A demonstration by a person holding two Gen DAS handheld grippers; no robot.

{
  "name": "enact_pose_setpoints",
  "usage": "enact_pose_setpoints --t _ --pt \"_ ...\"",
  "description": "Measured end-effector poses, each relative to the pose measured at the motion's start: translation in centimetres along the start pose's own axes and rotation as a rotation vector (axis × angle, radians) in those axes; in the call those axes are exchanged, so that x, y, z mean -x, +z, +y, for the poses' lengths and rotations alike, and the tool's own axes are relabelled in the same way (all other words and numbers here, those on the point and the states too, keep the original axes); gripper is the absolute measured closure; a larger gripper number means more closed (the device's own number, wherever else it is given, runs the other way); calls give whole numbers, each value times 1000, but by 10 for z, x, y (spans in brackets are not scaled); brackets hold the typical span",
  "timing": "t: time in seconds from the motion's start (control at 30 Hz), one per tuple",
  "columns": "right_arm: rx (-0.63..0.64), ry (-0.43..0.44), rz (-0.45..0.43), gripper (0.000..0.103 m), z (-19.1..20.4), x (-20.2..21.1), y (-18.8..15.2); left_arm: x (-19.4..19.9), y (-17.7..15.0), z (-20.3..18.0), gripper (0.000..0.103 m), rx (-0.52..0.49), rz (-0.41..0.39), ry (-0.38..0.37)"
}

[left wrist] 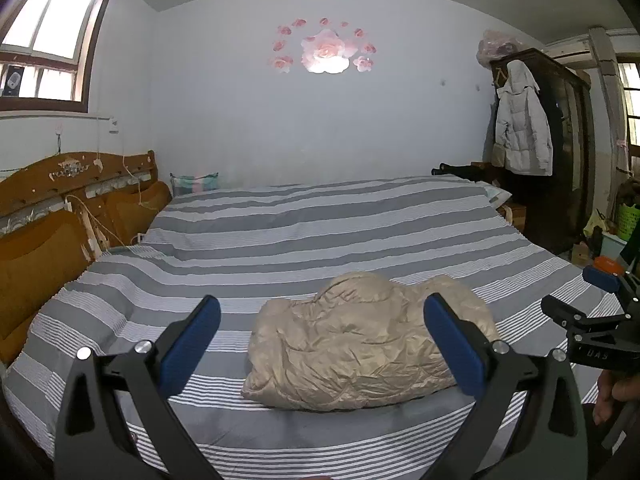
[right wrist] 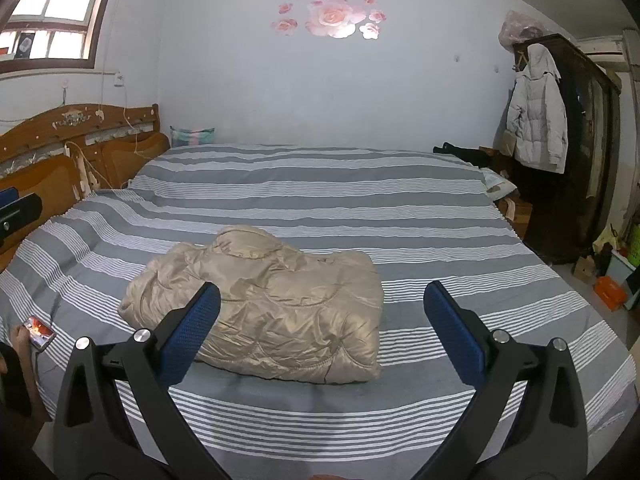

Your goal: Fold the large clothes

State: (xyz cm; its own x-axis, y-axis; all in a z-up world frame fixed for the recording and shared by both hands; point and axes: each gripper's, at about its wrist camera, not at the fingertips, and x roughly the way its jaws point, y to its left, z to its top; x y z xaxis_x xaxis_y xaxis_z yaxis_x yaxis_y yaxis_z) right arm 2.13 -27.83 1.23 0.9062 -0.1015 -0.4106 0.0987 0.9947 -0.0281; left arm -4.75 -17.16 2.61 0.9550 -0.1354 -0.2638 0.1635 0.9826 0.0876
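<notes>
A beige quilted jacket (left wrist: 360,340) lies folded in a compact bundle on the striped bed (left wrist: 280,232). It also shows in the right wrist view (right wrist: 272,308). My left gripper (left wrist: 320,316) is open and empty, held above the bed's near edge in front of the jacket. My right gripper (right wrist: 320,304) is open and empty, held just right of the jacket's near side. The right gripper also shows at the right edge of the left wrist view (left wrist: 600,312).
A wooden headboard (left wrist: 60,208) runs along the left. A dark wardrobe (left wrist: 560,152) with a grey coat (left wrist: 520,128) hung on it stands at the right. Boxes and a green basket (left wrist: 628,220) sit on the floor there. A phone (right wrist: 38,330) lies on the bed's left edge.
</notes>
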Motion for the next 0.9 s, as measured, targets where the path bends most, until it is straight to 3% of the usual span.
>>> enact_pose_setpoints --t 0.9 --pt "-2 -6 -13 3 -1 4 7 0 0 5 2 16 -10 17"
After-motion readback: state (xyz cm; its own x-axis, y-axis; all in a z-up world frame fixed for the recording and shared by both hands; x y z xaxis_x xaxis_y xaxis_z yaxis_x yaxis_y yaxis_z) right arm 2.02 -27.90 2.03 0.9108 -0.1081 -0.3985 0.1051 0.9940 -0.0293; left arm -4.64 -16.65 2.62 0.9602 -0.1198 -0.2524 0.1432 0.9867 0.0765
